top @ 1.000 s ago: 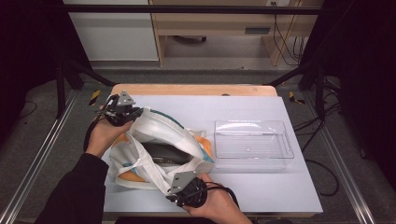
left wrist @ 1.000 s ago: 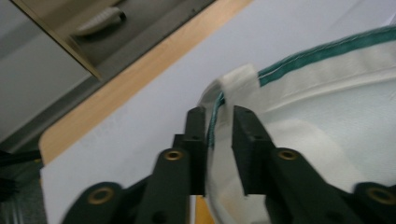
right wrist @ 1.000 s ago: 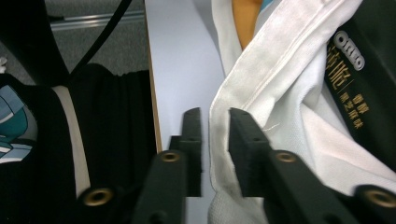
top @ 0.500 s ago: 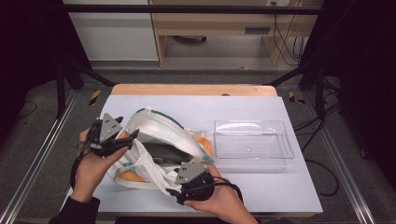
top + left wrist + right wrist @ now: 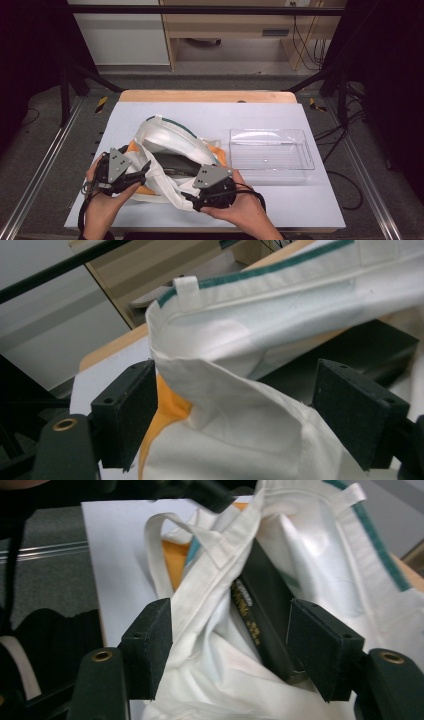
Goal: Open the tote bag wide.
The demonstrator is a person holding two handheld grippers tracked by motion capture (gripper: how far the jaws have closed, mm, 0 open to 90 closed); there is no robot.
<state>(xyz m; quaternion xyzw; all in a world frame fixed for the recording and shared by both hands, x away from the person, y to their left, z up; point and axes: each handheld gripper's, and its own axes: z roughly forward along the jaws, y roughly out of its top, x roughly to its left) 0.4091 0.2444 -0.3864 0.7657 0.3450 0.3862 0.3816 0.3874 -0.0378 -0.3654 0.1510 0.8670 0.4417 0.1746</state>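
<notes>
Working one white cloth tote bag (image 5: 167, 150) at the counter (image 5: 280, 112) front, left of one clear plastic tray (image 5: 270, 155), we are treating it as soft, light and floppy; its hemmed rim and straps are offering the firmest hold. One dark box (image 5: 262, 605) is sitting inside. The left hand-held gripper (image 5: 235, 405) and right hand-held gripper (image 5: 230, 652) have just been opening; fabric is lying between their jaws, unclamped.

both hands come in from six o'clock, the left gripper (image 5: 142, 172) pointing toward three o'clock, the right gripper (image 5: 192, 197) toward ten. both sets of jaws have just been opening and stand apart, cloth between them.
</notes>
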